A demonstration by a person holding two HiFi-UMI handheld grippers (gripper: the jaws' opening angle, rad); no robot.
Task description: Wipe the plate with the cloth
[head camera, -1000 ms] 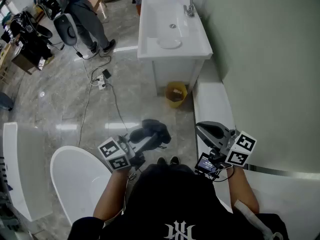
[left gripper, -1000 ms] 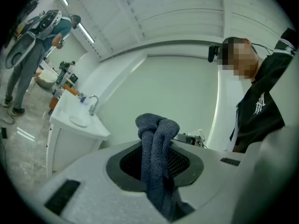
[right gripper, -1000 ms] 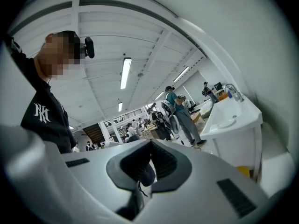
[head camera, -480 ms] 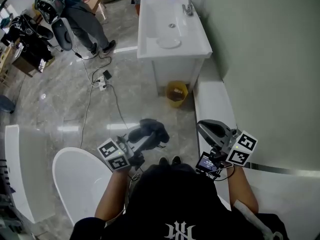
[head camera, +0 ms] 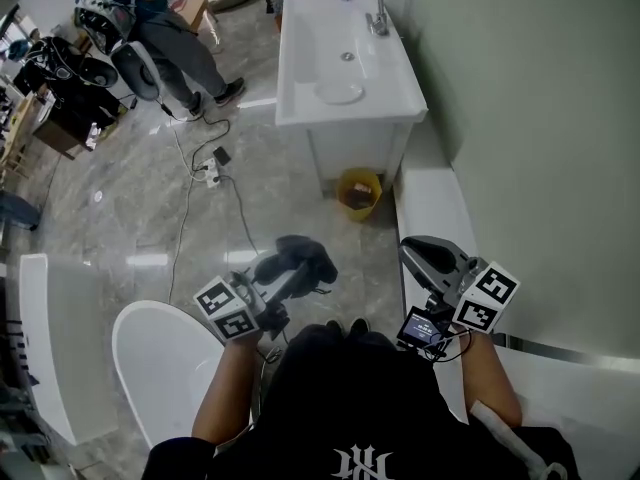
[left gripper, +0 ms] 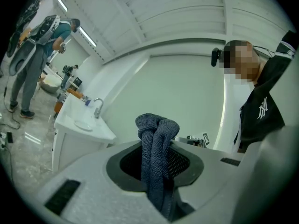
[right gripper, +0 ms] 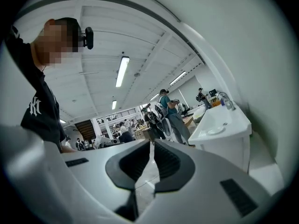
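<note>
A white plate (head camera: 340, 92) lies on the white sink counter (head camera: 300, 78) far ahead of me, also seen as the plate (left gripper: 84, 124) and the plate (right gripper: 216, 130) in the two gripper views. My left gripper (head camera: 290, 280) is held level over the floor, shut on a dark grey-blue cloth (head camera: 298, 258). In the left gripper view the cloth (left gripper: 156, 148) stands bunched up between the jaws of the left gripper (left gripper: 156, 161). My right gripper (head camera: 422, 253) is shut with nothing in it; in its own view the right gripper (right gripper: 152, 146) has its pads nearly touching.
A faucet (head camera: 378, 13) stands at the counter's far end. A yellow bin (head camera: 358, 190) sits on the floor by the counter. A white ledge (head camera: 430, 208) runs along the wall. A white tub (head camera: 160, 358) is at lower left. Cables (head camera: 215, 173) and a person (head camera: 170, 28) are further left.
My right gripper has edged a little forward, still shut. The left gripper keeps the cloth and has hardly moved. The person at the far left has shifted slightly.
</note>
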